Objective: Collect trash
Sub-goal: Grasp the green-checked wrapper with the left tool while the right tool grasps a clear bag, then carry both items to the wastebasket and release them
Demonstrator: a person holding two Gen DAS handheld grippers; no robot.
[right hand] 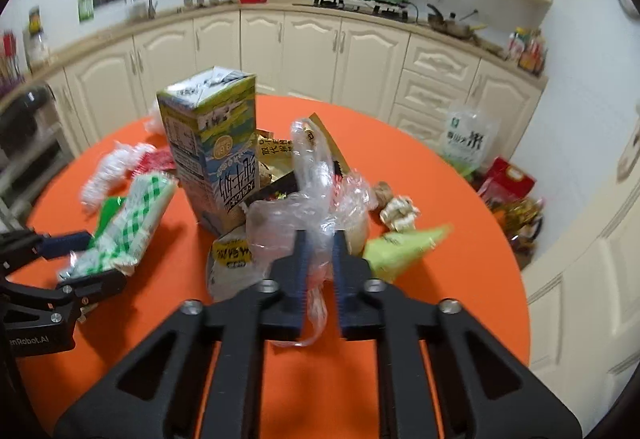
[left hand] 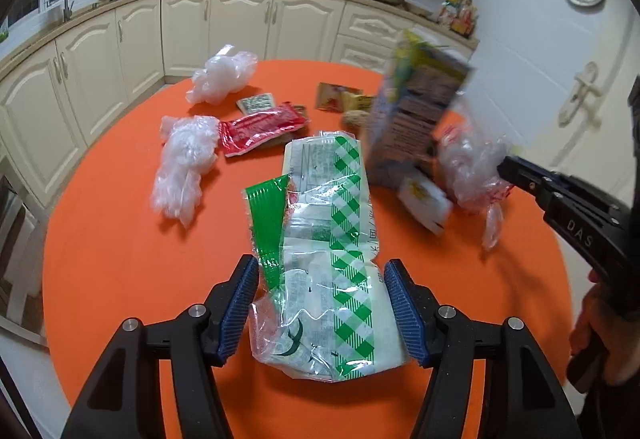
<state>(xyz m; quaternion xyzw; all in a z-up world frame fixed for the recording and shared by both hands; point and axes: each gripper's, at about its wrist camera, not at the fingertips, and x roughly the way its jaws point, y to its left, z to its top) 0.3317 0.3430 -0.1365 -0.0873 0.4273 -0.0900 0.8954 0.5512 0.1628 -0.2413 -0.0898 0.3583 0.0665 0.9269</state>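
- Your left gripper has its jaws spread wide, one on each side of the green-checked plastic wrapper on the orange table; the pads sit just beside its edges, and you cannot tell whether they press it.
- Your right gripper has its jaws nearly together, pinching a crumpled clear plastic bag.
- The milk carton stands upright just behind that bag.
- A red packet and two clear bag wads lie beyond the wrapper.

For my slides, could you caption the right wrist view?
Right gripper pinching a clear plastic bag beside a milk carton.
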